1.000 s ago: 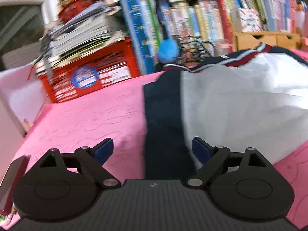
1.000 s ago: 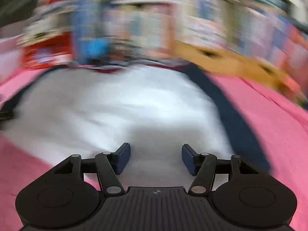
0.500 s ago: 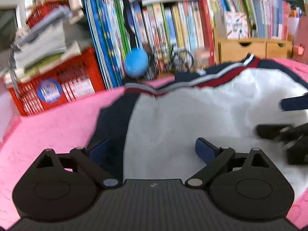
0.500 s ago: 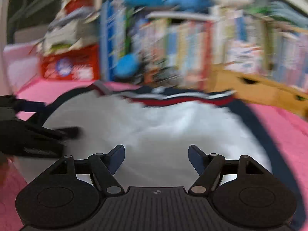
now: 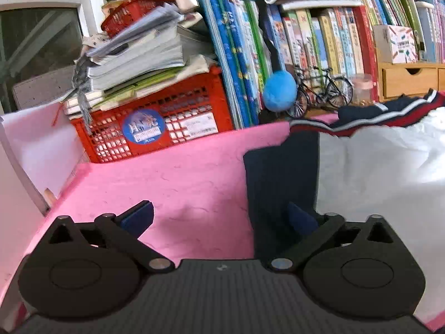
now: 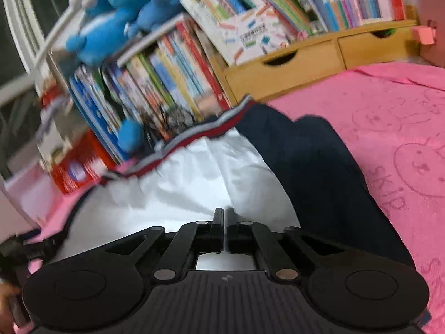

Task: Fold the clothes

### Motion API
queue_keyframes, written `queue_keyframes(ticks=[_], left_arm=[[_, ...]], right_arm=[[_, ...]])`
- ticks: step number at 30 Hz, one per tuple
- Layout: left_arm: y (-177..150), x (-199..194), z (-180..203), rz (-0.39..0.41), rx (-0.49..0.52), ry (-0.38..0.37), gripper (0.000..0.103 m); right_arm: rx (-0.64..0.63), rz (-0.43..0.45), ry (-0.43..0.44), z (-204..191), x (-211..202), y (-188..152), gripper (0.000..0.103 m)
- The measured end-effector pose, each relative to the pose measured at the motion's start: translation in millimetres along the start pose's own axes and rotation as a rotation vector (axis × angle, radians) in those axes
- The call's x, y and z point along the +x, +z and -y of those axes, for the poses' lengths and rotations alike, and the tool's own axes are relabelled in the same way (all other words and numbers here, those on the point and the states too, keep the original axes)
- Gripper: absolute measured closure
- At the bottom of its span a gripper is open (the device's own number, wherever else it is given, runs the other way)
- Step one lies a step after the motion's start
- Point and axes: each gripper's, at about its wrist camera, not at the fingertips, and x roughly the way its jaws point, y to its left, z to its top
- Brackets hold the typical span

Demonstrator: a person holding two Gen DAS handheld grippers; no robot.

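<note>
At the left of the left wrist view, the red crate point(image 5: 155, 128) under a stack of papers carries a round blue sticker and a white label, both too blurred to read. The left gripper point(image 5: 219, 214) sits at the bottom of that frame with its jaws spread wide and nothing between them; its right finger lies over the navy side band of the garment point(image 5: 375, 167), its left finger over bare pink cloth point(image 5: 172, 178). The garment, white with navy edges and a red-and-grey striped hem, lies flat across the right half of that frame.

In the right wrist view the right gripper point(image 6: 224, 222) is at bottom centre, its jaws closing to a thin slit over the white fabric. Whether they have pinched a fold cannot be told.

The step looks like taking hold of the near edge before a fold. Next, the left jaws likely need to close on the navy edge, then both hands lift and carry it over together.

At the right of this view, the pink cloth shows embossed rabbit faces and the word "skip". The book spines are unreadable.
</note>
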Motion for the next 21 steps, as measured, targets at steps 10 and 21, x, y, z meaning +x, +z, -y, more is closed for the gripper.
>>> queue_keyframes(ticks=[10, 21], left_arm=[[24, 59, 88, -0.053, 0.095, -0.089, 0.003], [15, 53, 50, -0.004, 0.095, -0.058, 0.0]], right_arm=[[-0.468, -0.022, -0.047, -145, 82, -1, 0.021], [-0.388, -0.072, -0.358, -46, 68, 24, 0.069]])
